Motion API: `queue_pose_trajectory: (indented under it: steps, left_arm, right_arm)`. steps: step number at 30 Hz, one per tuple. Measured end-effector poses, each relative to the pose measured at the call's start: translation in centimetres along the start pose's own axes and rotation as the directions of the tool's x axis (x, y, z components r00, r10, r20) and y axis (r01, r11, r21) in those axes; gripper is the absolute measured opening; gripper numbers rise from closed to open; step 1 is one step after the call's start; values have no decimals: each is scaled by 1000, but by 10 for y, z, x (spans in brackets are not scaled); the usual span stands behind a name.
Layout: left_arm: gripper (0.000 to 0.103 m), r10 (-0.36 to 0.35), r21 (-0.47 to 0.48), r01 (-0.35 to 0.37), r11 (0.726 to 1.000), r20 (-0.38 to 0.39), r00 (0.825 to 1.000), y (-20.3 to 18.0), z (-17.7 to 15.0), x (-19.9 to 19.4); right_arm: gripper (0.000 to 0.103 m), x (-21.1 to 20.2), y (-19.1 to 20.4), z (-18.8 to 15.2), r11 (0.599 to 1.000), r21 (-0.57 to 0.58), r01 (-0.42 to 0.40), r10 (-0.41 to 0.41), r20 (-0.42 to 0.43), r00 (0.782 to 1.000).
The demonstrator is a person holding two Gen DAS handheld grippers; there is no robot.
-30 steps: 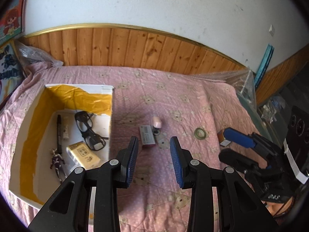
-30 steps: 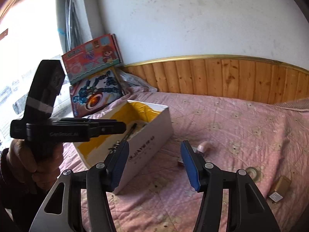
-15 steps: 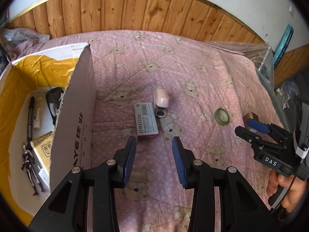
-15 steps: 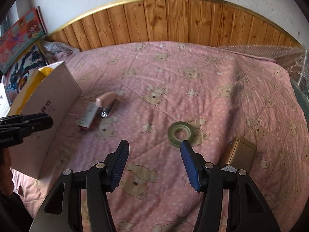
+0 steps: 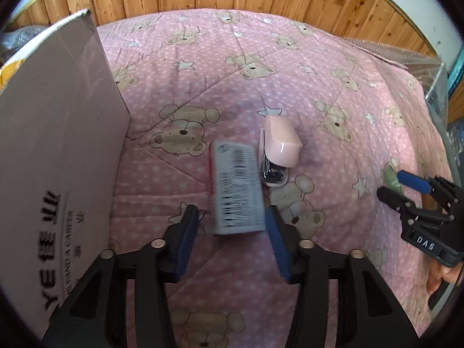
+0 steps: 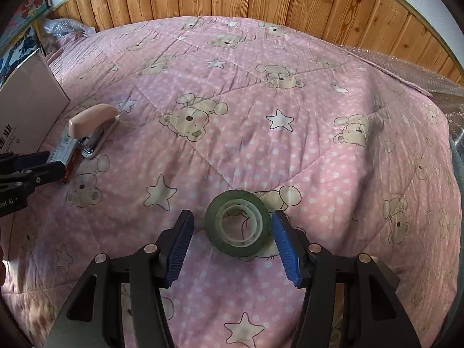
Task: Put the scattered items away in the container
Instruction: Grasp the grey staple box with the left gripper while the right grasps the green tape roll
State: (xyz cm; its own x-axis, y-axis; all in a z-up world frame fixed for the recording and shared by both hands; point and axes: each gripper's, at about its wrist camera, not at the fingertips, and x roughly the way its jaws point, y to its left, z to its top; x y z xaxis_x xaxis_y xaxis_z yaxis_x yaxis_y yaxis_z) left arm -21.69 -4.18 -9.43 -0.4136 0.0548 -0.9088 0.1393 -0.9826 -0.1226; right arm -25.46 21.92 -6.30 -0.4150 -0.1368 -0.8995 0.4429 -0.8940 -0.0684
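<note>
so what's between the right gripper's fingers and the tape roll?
Only bare pink quilt. In the right wrist view, the right gripper is open and straddles the tape roll; a narrow strip of quilt shows on either side and neither pad touches it.

box wall (image 5: pixel 58 150): large letters "YE", Chinese characters, smaller print illegible | right hand-held gripper (image 5: pixel 406 191): label "DAS" | small carton (image 5: pixel 236 194): barcode, print illegible
</note>
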Motion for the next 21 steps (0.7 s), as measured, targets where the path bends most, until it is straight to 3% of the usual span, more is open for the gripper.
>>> queue_pose_trajectory:
  steps: [3, 5, 6, 7, 8, 17, 21]
  left_arm:
    - [53, 28, 18, -29, 999, 27, 999, -4, 2, 4]
    - [52, 31, 24, -32, 999, 40, 999, -5, 5, 5]
    - [52, 27, 19, -27, 999, 45, 999, -4, 6, 5]
    - [43, 27, 14, -27, 1000, 51, 998, -3, 6, 5]
    - [39, 34, 15, -35, 999, 55, 998, -3, 6, 4]
    - [38, -3, -6, 3, 1000, 86, 996, 3, 2, -17]
    - [38, -36, -19, 38, 999, 103, 994, 4, 0, -32]
  right_arm:
    - [51, 3, -11, -2, 998, 41, -49, 49, -4, 999]
    - [35, 1, -16, -2, 998, 47, -46, 46, 1, 999]
    - [21, 0, -18, -2, 997, 58, -55, 55, 1, 999]
    - [14, -1, -20, -2, 995, 72, -65, 65, 1, 998]
    - [13, -2, -23, -3, 993, 84, -79, 80, 0, 997]
    - [11, -4, -35, -10, 972, 162, -173, 175, 4, 985]
    - [21, -3, -37, -7, 968, 173, -182, 180, 29, 983]
